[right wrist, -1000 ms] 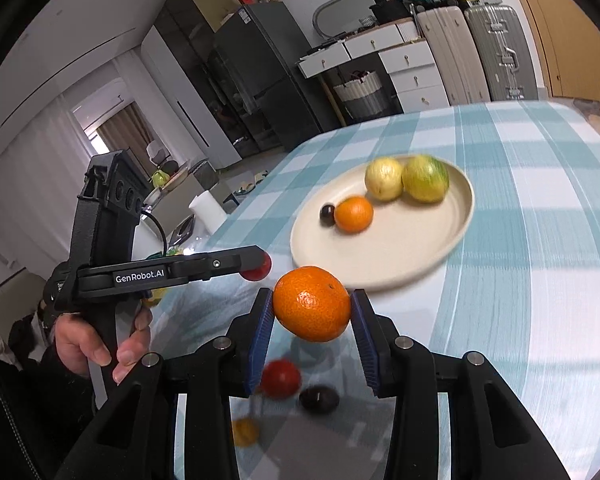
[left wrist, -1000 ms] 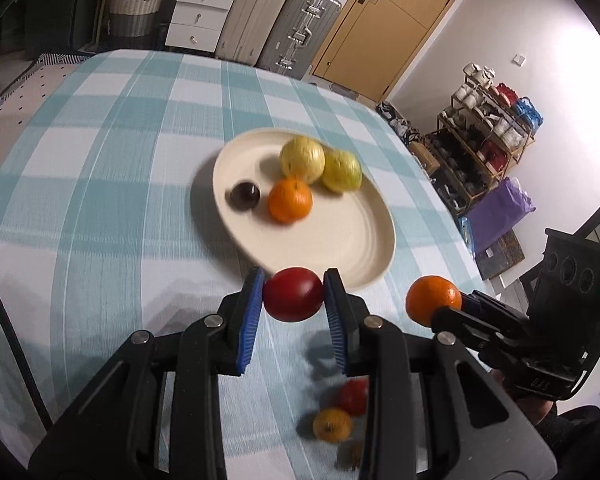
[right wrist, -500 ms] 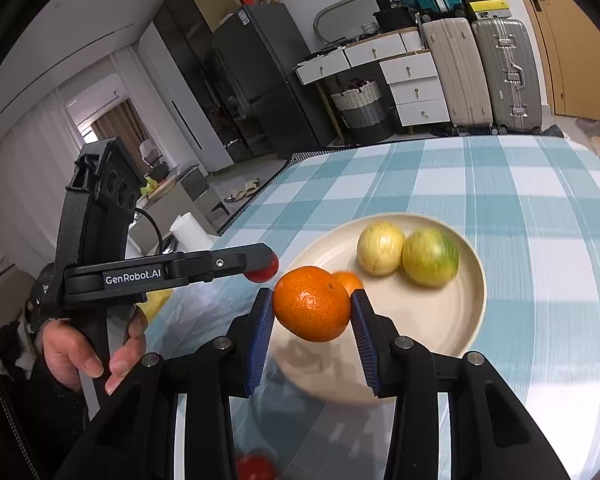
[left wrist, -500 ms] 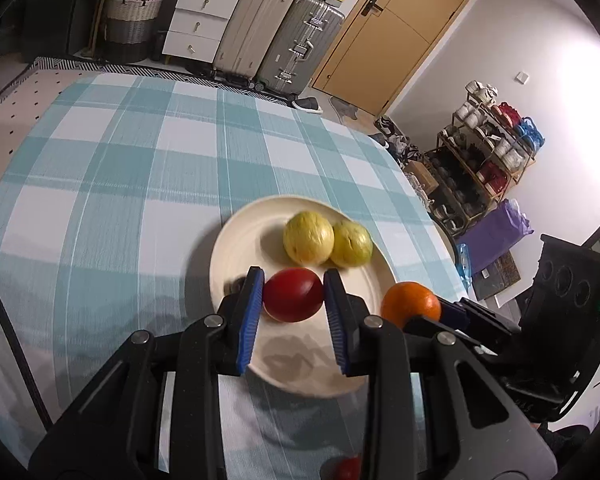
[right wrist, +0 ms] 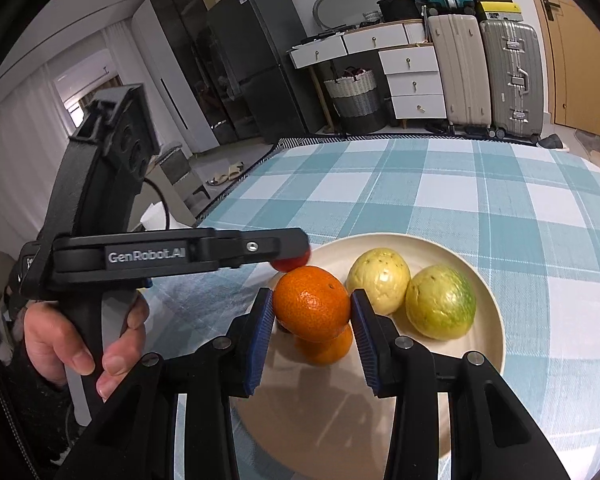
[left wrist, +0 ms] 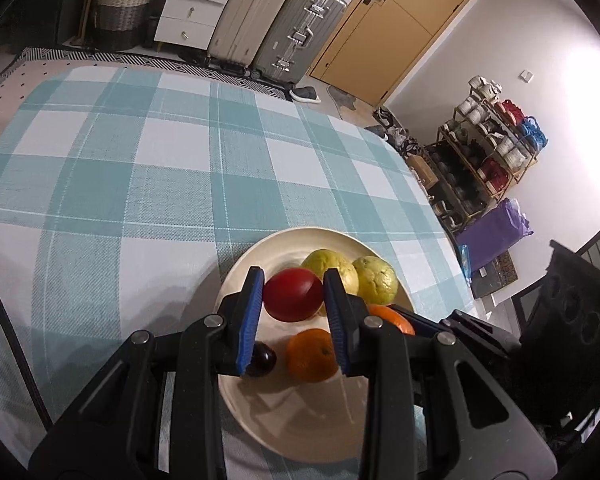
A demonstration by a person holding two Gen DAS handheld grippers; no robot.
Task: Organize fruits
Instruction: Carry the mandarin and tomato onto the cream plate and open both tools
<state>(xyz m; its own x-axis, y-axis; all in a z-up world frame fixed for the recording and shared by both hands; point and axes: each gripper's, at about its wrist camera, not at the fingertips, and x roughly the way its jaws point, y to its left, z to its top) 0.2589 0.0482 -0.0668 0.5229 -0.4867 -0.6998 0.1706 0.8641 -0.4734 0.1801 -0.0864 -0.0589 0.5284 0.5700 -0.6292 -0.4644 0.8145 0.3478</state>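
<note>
Cream plate [left wrist: 236, 276] holds 2 guavas [left wrist: 374, 280], orange [left wrist: 312, 356], plum [left wrist: 262, 358].

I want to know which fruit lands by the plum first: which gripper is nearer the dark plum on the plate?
Left. The left gripper hangs almost directly over the plum; the right gripper is farther along the plate, over the loose orange.

Dim indoor light, right-wall glare, fisheye-warped edges, sharp focus.
</note>
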